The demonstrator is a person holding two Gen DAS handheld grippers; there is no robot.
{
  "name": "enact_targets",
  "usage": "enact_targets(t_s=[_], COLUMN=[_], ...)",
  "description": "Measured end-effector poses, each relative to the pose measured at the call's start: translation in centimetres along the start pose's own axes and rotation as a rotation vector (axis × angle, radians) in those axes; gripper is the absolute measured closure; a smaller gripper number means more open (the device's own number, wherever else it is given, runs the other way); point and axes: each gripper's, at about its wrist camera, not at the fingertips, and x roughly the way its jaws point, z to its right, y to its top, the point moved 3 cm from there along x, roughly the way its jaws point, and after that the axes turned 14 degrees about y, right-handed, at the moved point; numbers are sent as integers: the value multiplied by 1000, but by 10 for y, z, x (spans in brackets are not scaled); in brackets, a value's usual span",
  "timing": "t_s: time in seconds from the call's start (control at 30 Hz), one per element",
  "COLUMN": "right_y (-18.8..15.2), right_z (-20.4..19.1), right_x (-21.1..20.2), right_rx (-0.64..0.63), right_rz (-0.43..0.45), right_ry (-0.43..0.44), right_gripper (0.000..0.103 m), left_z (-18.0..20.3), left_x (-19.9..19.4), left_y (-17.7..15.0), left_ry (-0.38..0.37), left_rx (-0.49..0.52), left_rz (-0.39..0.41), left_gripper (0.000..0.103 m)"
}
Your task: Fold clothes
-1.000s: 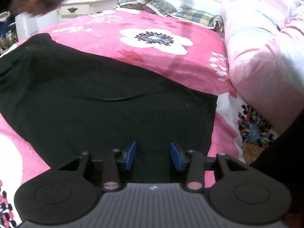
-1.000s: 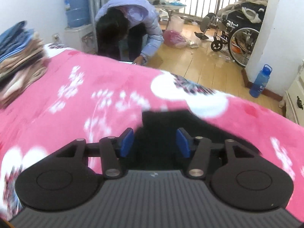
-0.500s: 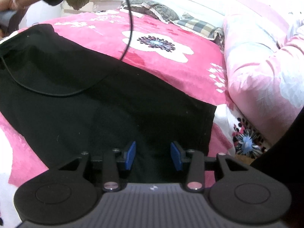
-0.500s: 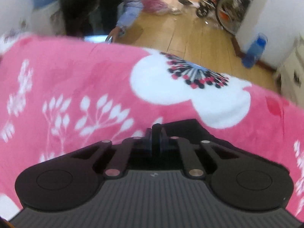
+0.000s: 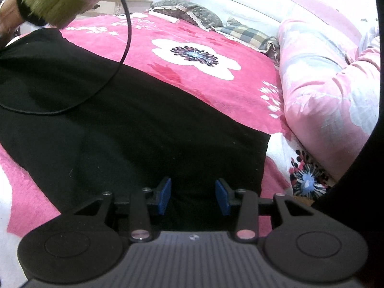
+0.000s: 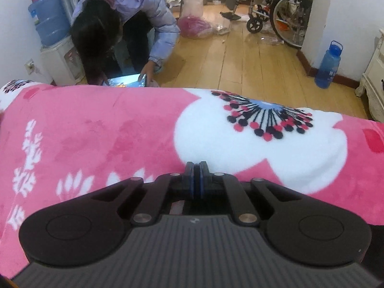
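Note:
A black garment (image 5: 120,120) lies spread flat across the pink flowered blanket (image 5: 192,31) in the left wrist view. My left gripper (image 5: 193,196) hovers low over the garment's near hem, its blue-padded fingers (image 5: 164,195) wide apart with only cloth beneath. At the garment's far left corner, the other arm's green-and-pink sleeve (image 5: 55,2) reaches in, and a black cable (image 5: 124,36) hangs from it. In the right wrist view my right gripper (image 6: 196,180) is shut, with its pads pressed together. The black cloth it pinches is hidden under the gripper body.
A rolled pink quilt (image 5: 324,84) lines the bed's right side, with pillows (image 5: 187,12) at the headboard. Past the bed's foot a person (image 6: 124,19) in a lilac jacket bends over a tablet. A wheelchair (image 6: 283,12), a blue bottle (image 6: 328,64) and a water dispenser (image 6: 48,16) stand around the wood floor.
My right gripper went from open over the black cloth to shut on it, then lifted away. The sleeve and cable swung in at the garment's far corner. My left gripper stayed open.

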Motion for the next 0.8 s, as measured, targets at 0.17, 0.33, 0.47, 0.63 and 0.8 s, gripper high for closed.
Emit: enact_targets(t_s=[0.17, 0.33, 0.47, 0.63, 0.8], right_y=[17, 25, 9, -14, 2], right_z=[23, 48, 58, 86, 113], right_x=[-44, -111, -93, -43, -69], right_rx=[124, 92, 87, 186, 213], right_rz=[141, 167, -36, -79, 131], right_ry=[141, 177, 189, 93, -60], right_gripper=[79, 77, 77, 97, 92], left_z=[0, -2, -2, 0, 3], left_x=[0, 1, 1, 1, 1], left_y=[0, 0, 0, 1, 0], left_ry=[-3, -15, -22, -16, 3], left_rx=[9, -2, 9, 39, 28], left_rz=[6, 3, -3, -4, 1], left_gripper=[62, 61, 61, 61, 61])
